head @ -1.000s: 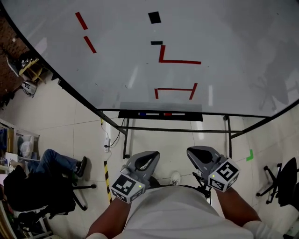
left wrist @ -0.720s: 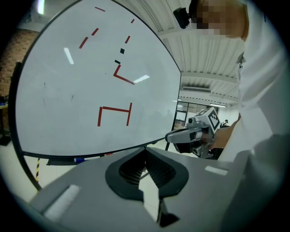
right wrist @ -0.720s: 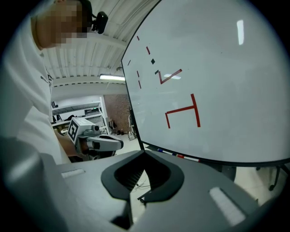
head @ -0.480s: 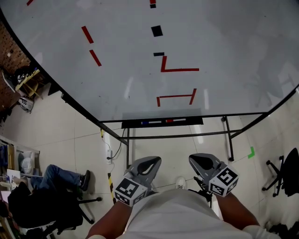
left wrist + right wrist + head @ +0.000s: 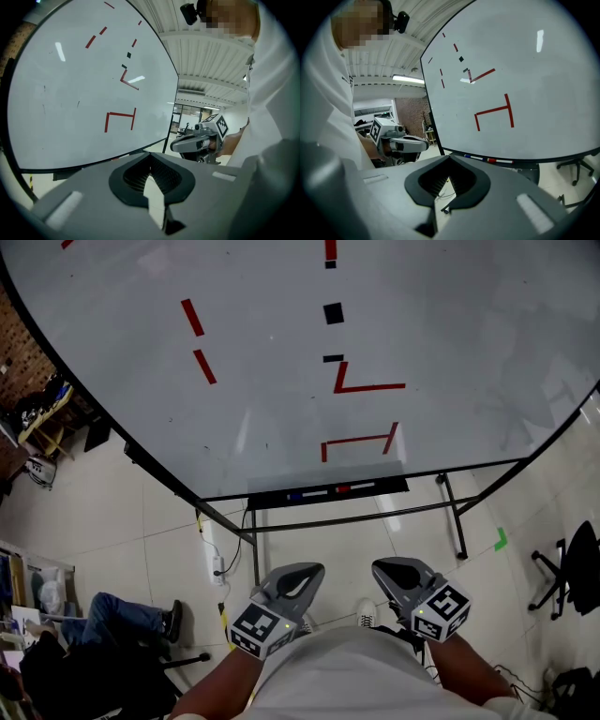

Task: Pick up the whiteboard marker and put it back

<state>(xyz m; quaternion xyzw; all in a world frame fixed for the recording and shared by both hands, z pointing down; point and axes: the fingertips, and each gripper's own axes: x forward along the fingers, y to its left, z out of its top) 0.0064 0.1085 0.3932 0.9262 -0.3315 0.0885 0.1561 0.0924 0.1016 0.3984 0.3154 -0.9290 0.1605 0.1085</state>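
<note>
A big whiteboard [image 5: 281, 352] with red and black tape marks stands ahead of me. Its black tray [image 5: 366, 486] holds a blue marker [image 5: 295, 495] and a red marker [image 5: 342, 489]. In the right gripper view the same blue marker [image 5: 467, 155] and red marker [image 5: 491, 160] lie under the red bracket mark. My left gripper [image 5: 291, 579] and right gripper [image 5: 398, 573] hang close to my torso, well short of the tray. The left gripper [image 5: 150, 161] is shut and holds nothing. The right gripper [image 5: 450, 164] is also shut and empty.
The board's metal stand legs [image 5: 452, 517] reach onto the tiled floor. A power strip with cable [image 5: 217, 563] lies at the left leg. A seated person [image 5: 103, 615] is at lower left. An office chair [image 5: 567, 577] stands at right, beside a green floor mark [image 5: 502, 540].
The board and its tray have slid lower and slightly right in the head view. Both grippers stay shut near my torso, almost unmoved.
</note>
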